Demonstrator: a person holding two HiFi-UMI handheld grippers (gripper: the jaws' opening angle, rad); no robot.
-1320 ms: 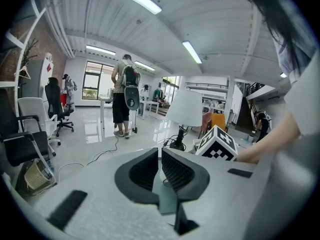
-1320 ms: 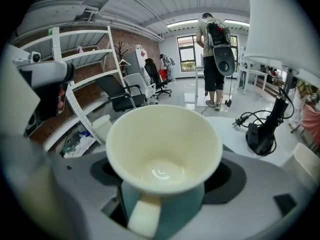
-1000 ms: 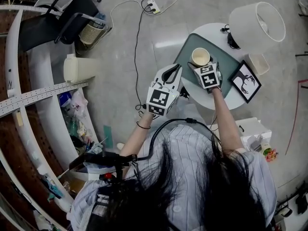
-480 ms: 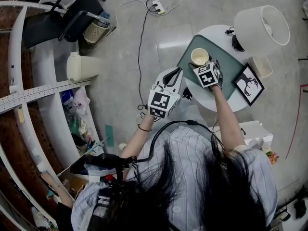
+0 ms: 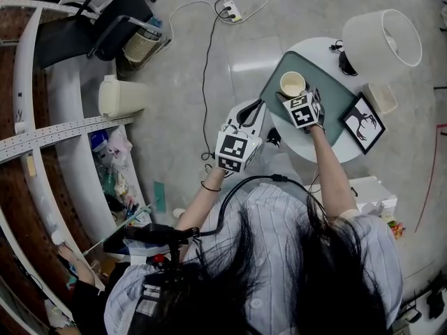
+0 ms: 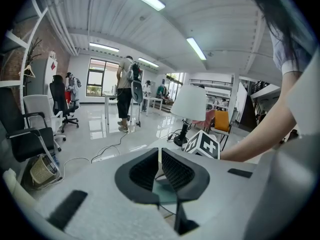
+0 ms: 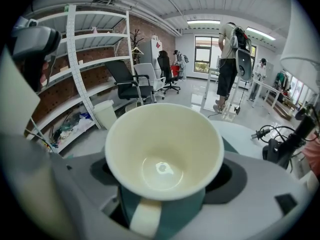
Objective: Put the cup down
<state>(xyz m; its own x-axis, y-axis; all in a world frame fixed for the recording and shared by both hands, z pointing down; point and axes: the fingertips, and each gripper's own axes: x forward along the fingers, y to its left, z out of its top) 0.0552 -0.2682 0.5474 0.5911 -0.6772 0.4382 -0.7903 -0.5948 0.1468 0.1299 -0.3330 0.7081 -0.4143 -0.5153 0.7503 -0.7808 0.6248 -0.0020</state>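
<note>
Two jaws of the right gripper [image 5: 292, 96] clamped on a cup [image 7: 165, 154], one on each side of its teal outer wall. Cream inside, empty, with the cream handle turned back toward the camera in the right gripper view. Held upright over the near-left part of a dark green mat [image 5: 328, 117]; cannot tell whether resting on it or just above.

Shut on nothing, the left gripper [image 6: 160, 171]: black ribbed pads meeting at their tips, with only a thin slit behind them. Hangs off the table's left edge, beside the right gripper and apart from it, pointing toward the mat.

Lies across a round white table [image 5: 318, 149], that mat. Just right of it, flat on the table, a black picture frame [image 5: 360, 119] with a dark branching figure on white. Near the frame's far corner, a small cream container [image 5: 380, 96]. At the far side, a lamp with a large white shade [image 5: 382, 37] on a black base.

On the grey floor beyond, a white power strip [image 5: 234, 10] with a black cable [image 5: 204, 68] trailing toward the person. Farther left, a white bin [image 5: 119, 96] and a black office chair [image 5: 105, 19] beside curved white shelving [image 5: 42, 138].
</note>
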